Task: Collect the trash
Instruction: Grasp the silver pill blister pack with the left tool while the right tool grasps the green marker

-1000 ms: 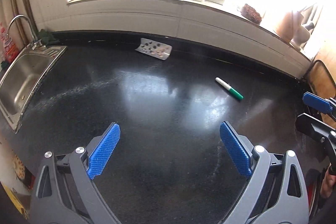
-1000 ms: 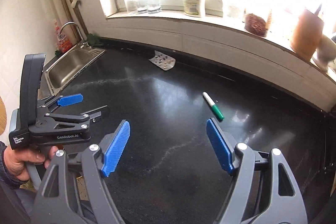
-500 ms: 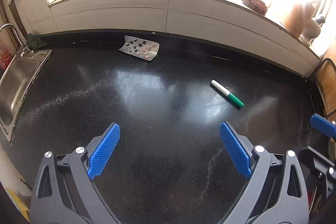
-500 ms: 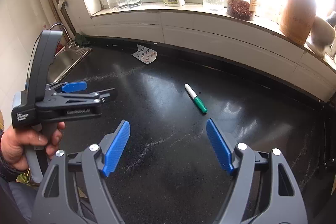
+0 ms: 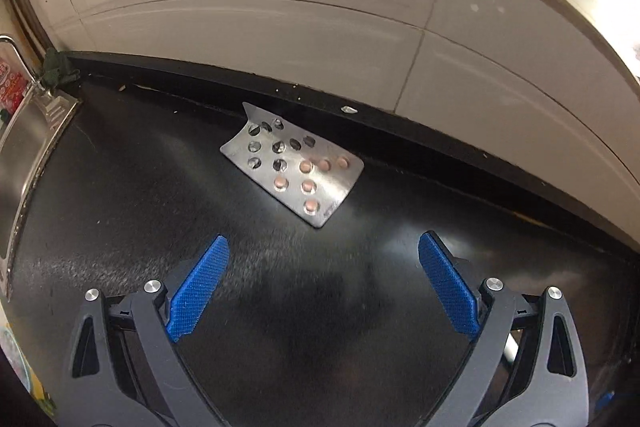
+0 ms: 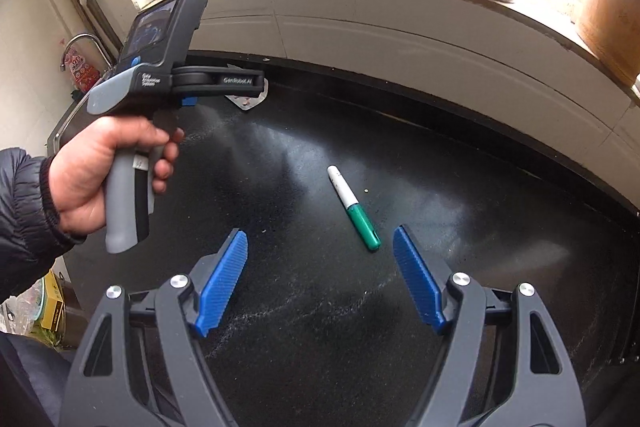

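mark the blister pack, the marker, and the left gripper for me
blister pack [image 5: 294, 169], left wrist view, middle of the foil sheet.
marker [image 6: 354, 207], right wrist view, where white barrel meets green end.
left gripper [image 5: 324, 289], left wrist view, midway between its open fingertips.

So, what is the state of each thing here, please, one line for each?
left gripper: jaws open, empty
right gripper: jaws open, empty
blister pack: flat on the counter, partly used, some pink pills left
green marker: lying on the counter, capped

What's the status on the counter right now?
Both tongs open, empty: left, right. Pill sheet flat ahead of left; marker ahead of right. Nothing in the way.
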`<control>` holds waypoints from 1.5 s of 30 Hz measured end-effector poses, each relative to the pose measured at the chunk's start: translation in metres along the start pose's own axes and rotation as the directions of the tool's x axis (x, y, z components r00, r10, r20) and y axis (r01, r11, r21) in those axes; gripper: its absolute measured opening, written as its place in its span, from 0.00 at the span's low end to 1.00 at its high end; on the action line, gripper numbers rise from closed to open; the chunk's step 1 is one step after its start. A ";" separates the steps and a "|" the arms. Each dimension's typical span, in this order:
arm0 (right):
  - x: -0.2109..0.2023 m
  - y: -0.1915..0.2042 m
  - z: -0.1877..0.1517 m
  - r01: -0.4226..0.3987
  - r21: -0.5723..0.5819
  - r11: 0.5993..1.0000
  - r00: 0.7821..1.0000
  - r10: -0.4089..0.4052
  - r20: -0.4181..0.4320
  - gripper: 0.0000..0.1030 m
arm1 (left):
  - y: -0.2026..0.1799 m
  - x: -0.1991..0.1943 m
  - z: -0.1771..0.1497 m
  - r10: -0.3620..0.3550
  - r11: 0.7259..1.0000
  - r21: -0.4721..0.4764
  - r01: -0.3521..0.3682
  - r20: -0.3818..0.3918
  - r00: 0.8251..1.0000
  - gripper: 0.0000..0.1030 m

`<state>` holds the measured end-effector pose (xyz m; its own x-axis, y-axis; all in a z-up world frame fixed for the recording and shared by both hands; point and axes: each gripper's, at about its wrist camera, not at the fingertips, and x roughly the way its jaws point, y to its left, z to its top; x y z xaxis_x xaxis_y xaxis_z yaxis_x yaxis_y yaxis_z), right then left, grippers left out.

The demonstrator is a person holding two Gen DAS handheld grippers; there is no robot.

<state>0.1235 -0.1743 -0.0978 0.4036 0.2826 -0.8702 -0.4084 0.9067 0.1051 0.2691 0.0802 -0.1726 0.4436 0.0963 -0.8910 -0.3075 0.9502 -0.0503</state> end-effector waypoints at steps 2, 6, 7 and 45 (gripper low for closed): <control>0.015 -0.005 0.008 -0.012 -0.002 1.000 1.000 0.012 -0.027 0.71 | -0.004 0.021 0.013 0.018 1.000 -0.020 -0.018 -0.013 1.000 0.90; 0.045 -0.007 0.016 -0.029 -0.033 0.999 0.997 0.027 -0.077 0.71 | -0.007 0.050 0.031 0.045 0.998 -0.044 -0.046 -0.021 0.999 0.90; 0.053 -0.007 0.017 -0.033 -0.043 0.999 0.996 0.029 -0.090 0.71 | -0.005 0.055 0.032 0.056 0.997 -0.046 -0.057 -0.021 0.998 0.90; 0.119 0.013 -0.010 0.007 -0.201 0.979 0.984 -0.042 -0.172 0.56 | 0.050 0.075 0.048 0.047 0.961 -0.267 -0.067 -0.078 0.996 0.83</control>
<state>0.1581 -0.1318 -0.2041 0.2738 0.1858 -0.9437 -0.5621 0.8271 -0.0002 0.3274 0.1496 -0.2200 0.3613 0.1175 -0.9250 -0.5499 0.8280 -0.1096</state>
